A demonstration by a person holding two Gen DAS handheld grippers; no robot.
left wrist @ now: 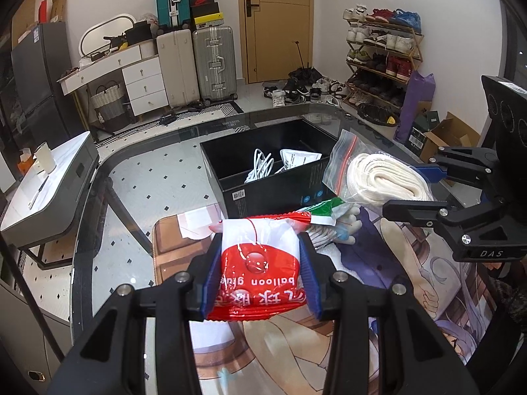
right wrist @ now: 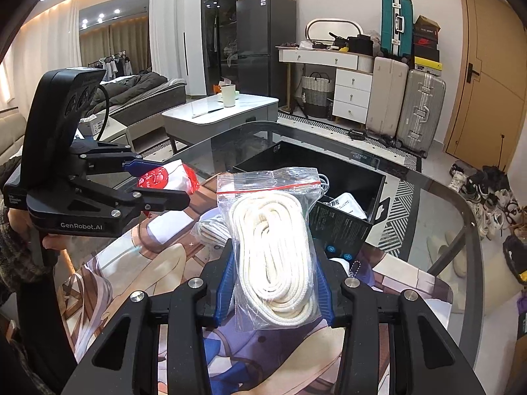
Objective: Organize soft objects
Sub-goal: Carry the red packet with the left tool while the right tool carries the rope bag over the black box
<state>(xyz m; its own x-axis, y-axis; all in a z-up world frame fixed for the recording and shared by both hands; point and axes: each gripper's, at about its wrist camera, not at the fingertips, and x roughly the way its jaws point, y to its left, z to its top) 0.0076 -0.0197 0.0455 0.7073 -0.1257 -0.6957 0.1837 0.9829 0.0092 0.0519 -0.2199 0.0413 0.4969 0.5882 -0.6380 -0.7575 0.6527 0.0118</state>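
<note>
Our left tool [left wrist: 260,279] pinches a red-and-white balloon glue packet [left wrist: 260,263], glossy crinkled film, between ribbed blue pads [left wrist: 311,283]. The packet hangs off the surface; its sealed top points toward 12 o'clock.

Our right tool [right wrist: 275,283] is pressed onto a clear zip bag of coiled cream rope [right wrist: 273,250]: soft woven cord in an oval coil, thin wrinkled plastic, red zip line at the top. It too is lifted clear.

In the left wrist view the black box [left wrist: 263,177] sits at 12 o'clock, rigid, rectangular, open-topped. Inside it lie a white cable [left wrist: 260,164] and a white pouch [left wrist: 298,158].

The glass surface [left wrist: 158,177] has a dark curved rim; a printed mat [left wrist: 395,296] covers the near part. More bagged soft items [left wrist: 329,227] lie on the mat between packet and box. Bare glass lies open at 9 o'clock of the box.
</note>
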